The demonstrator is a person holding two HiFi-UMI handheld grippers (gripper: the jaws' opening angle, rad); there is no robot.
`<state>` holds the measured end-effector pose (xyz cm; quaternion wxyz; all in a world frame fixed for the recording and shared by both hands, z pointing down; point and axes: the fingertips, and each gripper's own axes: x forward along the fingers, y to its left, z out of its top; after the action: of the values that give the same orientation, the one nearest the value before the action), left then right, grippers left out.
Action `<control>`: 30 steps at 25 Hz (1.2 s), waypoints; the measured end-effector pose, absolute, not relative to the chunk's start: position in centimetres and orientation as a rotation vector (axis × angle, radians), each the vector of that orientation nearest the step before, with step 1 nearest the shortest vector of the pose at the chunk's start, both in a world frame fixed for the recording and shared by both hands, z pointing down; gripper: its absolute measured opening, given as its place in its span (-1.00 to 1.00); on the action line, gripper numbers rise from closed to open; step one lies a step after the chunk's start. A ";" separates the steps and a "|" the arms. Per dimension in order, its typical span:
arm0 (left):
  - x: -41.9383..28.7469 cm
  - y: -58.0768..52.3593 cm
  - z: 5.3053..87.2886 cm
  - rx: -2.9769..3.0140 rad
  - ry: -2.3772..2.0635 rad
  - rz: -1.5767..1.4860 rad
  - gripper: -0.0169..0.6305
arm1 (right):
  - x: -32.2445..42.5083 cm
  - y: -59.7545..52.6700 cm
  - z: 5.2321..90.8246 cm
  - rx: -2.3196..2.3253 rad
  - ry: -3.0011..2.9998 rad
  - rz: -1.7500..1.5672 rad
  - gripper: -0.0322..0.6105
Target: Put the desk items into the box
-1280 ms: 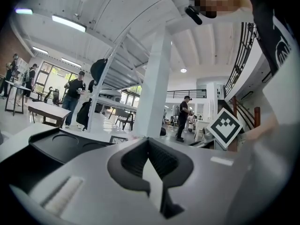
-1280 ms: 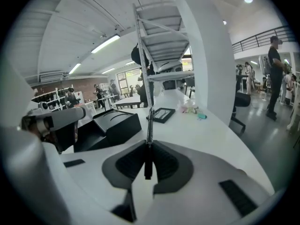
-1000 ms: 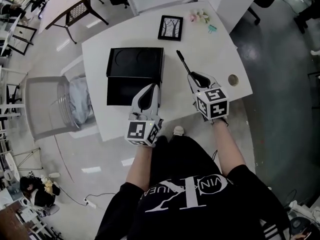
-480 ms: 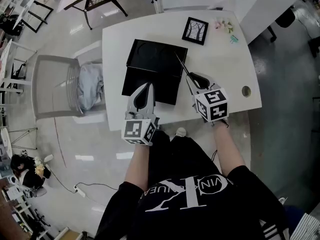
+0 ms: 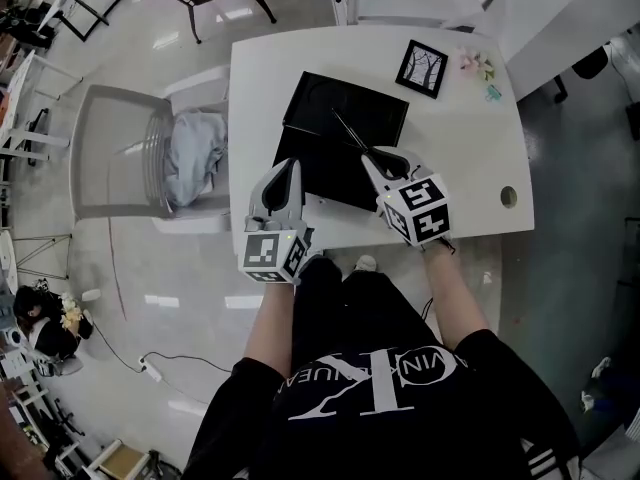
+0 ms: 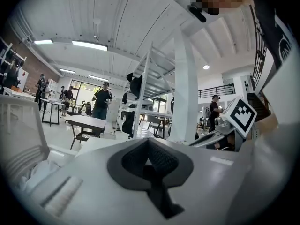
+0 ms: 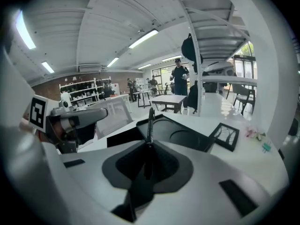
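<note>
A black pen [image 5: 350,133] sticks out of my right gripper [image 5: 369,156], which is shut on its lower end. The pen's tip reaches out over the open black box [image 5: 312,165] and its raised lid [image 5: 377,116] on the white table [image 5: 450,158]. In the right gripper view the pen [image 7: 150,121] stands up from the right gripper [image 7: 148,146], with the box [image 7: 183,137] behind it. My left gripper [image 5: 289,168] is shut and empty at the box's near left corner. The left gripper view shows the left gripper [image 6: 149,149] closed, and the right gripper's marker cube [image 6: 242,117].
A black picture frame [image 5: 422,68] lies at the table's far right, with small pastel items [image 5: 476,65] and a teal clip [image 5: 493,93] beyond it. A cable hole [image 5: 509,197] sits near the right edge. A chair with grey cloth [image 5: 195,153] stands to the left.
My right gripper has carried the pen leftward from over the bare table to over the box. The left gripper has stayed by the box's near edge.
</note>
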<state>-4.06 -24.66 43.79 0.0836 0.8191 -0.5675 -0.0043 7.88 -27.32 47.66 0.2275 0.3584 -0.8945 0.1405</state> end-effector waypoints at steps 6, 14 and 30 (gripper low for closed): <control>-6.9 -25.0 43.9 2.410 -1.735 -0.019 -0.92 | 4.7 -26.4 48.2 0.832 -2.456 0.370 -0.73; -10.5 -25.1 44.1 2.369 -1.778 -0.018 -0.92 | 1.8 -25.2 50.2 0.670 -2.374 0.367 -0.73; -14.5 -25.9 45.6 2.326 -1.776 -0.021 -0.92 | -0.3 -24.7 54.5 0.495 -2.135 0.337 -0.73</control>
<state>-14.54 -25.89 45.56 0.1075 0.7902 -0.6033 -0.0071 -0.31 -24.74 54.48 0.4457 0.1998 -0.8620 0.1359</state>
